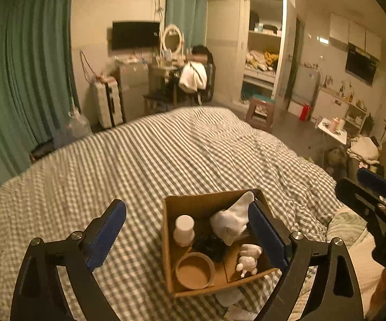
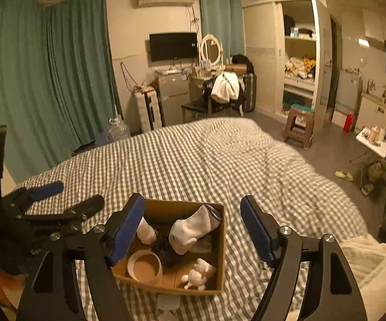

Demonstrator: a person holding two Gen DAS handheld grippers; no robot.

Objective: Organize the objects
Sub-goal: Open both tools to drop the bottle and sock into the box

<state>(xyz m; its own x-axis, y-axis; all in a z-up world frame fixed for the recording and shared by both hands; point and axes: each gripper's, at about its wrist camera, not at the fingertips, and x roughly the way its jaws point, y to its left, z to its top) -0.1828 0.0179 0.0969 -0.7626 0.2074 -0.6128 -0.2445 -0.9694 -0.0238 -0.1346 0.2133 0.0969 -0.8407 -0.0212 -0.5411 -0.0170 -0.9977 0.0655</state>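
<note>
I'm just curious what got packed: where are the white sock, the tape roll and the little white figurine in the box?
white sock (image 2: 190, 230), right wrist view, its bulging middle.
tape roll (image 1: 194, 270), left wrist view, its inner hollow.
white figurine (image 2: 199, 274), right wrist view, its body.

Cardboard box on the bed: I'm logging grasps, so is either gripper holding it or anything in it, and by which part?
Nothing is held. The left gripper and right gripper are both open, their fingers clear of the cardboard box and its contents.

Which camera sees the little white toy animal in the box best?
The right wrist view: the white toy animal lies unblocked inside the cardboard box. In the left wrist view it sits right beside a gripper finger.
</note>
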